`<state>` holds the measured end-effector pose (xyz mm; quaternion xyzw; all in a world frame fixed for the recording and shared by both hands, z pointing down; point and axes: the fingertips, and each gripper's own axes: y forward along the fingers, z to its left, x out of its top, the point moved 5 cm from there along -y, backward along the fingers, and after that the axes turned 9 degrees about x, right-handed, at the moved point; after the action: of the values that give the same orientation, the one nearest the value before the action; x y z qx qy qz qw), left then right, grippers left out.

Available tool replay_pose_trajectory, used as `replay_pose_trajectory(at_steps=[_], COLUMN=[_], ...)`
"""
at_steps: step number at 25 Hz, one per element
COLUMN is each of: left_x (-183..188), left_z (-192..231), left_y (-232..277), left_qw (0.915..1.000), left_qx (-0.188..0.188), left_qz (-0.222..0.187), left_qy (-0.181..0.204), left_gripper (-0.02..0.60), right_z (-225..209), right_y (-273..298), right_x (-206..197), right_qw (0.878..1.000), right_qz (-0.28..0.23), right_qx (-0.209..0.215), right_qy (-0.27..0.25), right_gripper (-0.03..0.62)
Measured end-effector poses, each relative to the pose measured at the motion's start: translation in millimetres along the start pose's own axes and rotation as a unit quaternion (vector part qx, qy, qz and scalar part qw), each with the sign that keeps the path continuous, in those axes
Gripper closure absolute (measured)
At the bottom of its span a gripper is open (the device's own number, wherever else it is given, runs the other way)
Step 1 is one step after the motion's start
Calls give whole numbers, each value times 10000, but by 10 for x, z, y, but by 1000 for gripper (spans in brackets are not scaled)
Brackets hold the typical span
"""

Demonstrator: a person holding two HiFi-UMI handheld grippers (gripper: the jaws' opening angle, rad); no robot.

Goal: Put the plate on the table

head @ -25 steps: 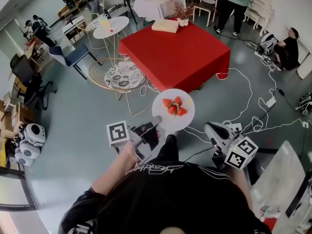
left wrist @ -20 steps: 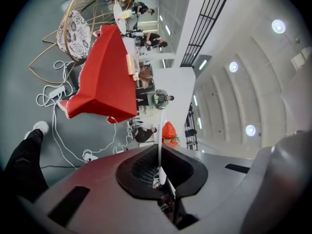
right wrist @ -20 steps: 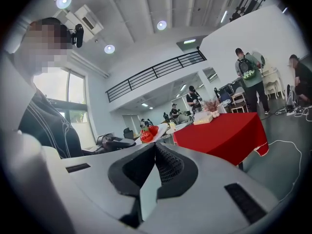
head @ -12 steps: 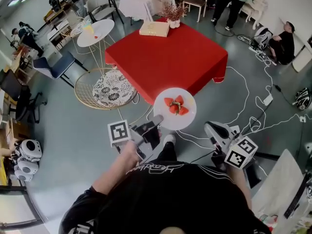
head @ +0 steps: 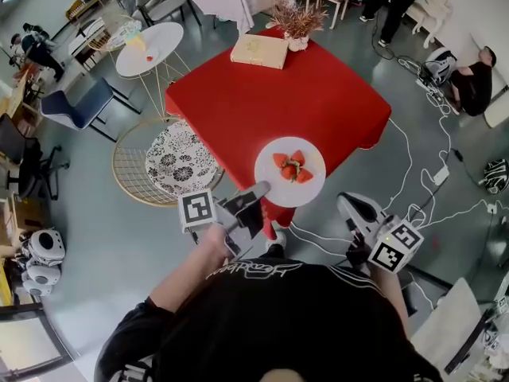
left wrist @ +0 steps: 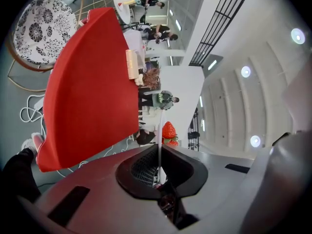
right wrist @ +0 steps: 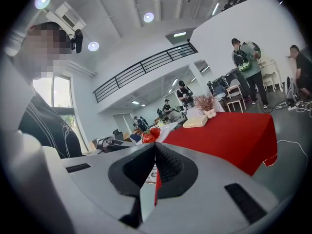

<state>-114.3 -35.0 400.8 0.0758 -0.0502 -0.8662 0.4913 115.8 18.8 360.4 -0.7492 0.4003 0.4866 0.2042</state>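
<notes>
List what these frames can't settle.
Plate height above the red table: head view looks steeply down, no gap readable.
Plate's top face: left gripper view catches it edge-on, rim inside the left hand-held gripper.
Strawberries: tiny in right gripper view, partly behind the right hand-held gripper.
Box print: too small.

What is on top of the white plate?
Red strawberries sit in a little pile on the plate. The left gripper pinches the near edge, so that bit of rim is covered. The plate under the berries is hidden too.
</notes>
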Motion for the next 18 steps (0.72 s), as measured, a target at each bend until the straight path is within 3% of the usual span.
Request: replay_pose_trajectory(at_steps=[9, 18], left_x=[740, 911], left_z=[114, 204], left_y=[301, 424], left_qw=[10000, 9998], left_qx=[49, 85], left_qz=[-72, -148], left_qy=[46, -91], left_gripper=[564, 563], right_z=[-493, -638], right_y=[624, 741], right_x=[265, 278], right_qw=[9999, 9998], right_qz=[68, 122], right_qx=[78, 114], right_qy=[-1, 86], right_gripper=[586, 586])
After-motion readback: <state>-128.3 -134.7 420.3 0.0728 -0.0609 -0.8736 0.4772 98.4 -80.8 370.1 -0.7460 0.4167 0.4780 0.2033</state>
